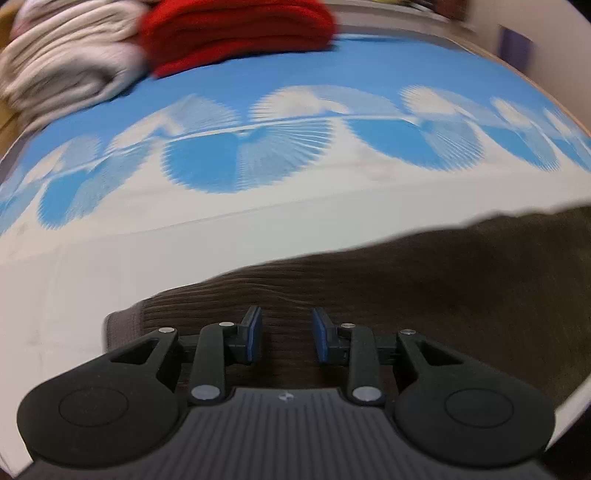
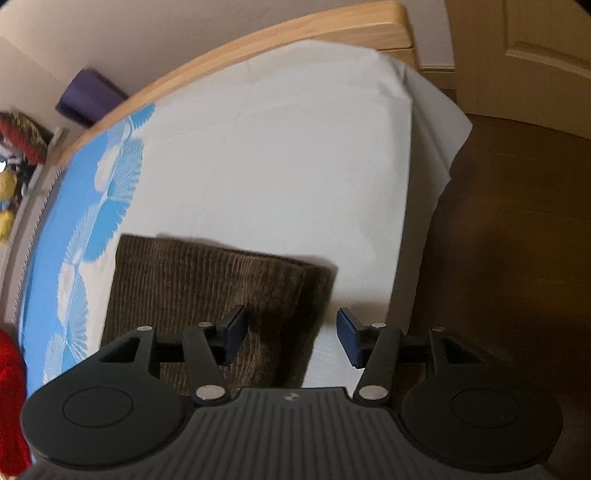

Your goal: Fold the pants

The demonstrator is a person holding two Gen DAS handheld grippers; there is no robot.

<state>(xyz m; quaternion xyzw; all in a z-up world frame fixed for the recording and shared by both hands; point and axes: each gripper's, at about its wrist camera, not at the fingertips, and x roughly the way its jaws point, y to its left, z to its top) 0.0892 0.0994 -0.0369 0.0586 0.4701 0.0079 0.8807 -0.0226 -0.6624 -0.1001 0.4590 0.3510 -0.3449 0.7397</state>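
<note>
Left wrist view: left claw (image 1: 287, 334) parted, nothing pinched, poised over brown ribbed pants (image 1: 424, 280) lying flat on bed (image 1: 110, 280) from 6 to 3 o'clock. Red folded garment (image 1: 236, 33) at 12, cream stack (image 1: 62, 62) at 10.

Right wrist view: right claw (image 2: 293, 334) parted wide, empty, straddling pants (image 2: 207, 288) edge at 6 o'clock; white sheet (image 2: 277, 166) beyond.

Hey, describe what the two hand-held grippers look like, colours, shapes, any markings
Both look alike. The left hand-held gripper and the right hand-held gripper have matte black bodies with a ribbed grey centre plate bearing a small round crosshair mark, two large round black lobes at the sides, black linkage bars with silver pivot pins, and blue pads on the fingers. No cables, hands or sleeves show.
</note>
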